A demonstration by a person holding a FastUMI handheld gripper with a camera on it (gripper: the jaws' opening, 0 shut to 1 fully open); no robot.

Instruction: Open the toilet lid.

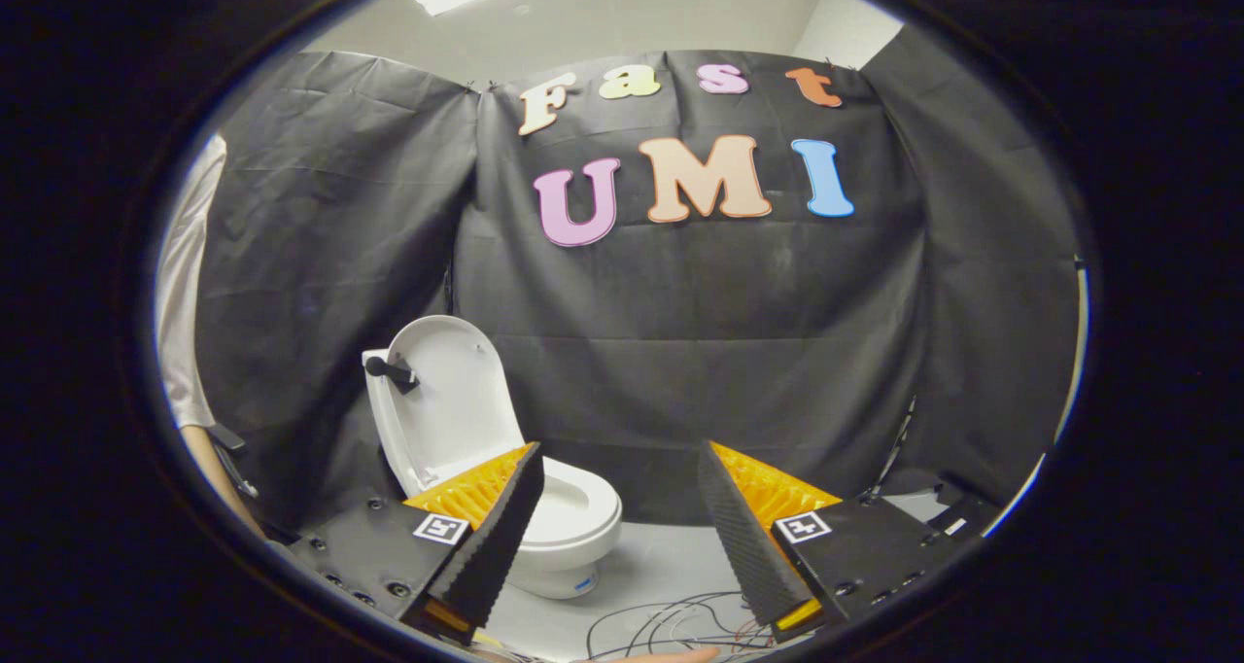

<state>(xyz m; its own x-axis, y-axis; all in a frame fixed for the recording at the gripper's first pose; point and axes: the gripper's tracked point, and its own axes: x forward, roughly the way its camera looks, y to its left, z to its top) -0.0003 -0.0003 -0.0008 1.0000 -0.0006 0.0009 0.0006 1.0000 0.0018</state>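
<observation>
- tongs (617, 507) spread wide, gripping nothing
- loose wires (671, 624) on the floor just ahead between the fingers
- toilet (569, 537) sits past the left finger, lid (452, 401) already standing upright against the back
- looks like the job's basically done, only backing off left

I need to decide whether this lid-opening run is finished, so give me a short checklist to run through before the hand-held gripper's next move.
1. Toilet lid raised upright: ok.
2. Seat and bowl exposed below the lid: ok.
3. Hand-held gripper fingers apart, holding nothing: ok.
4. Fingers off the toilet, which sits beyond the left one: ok, though that finger overlaps the bowl in view.
5. Lid resting stably against its back support: cannot tell.
6. Loose cables on the floor under the fingers, away from the toilet: ok.
</observation>
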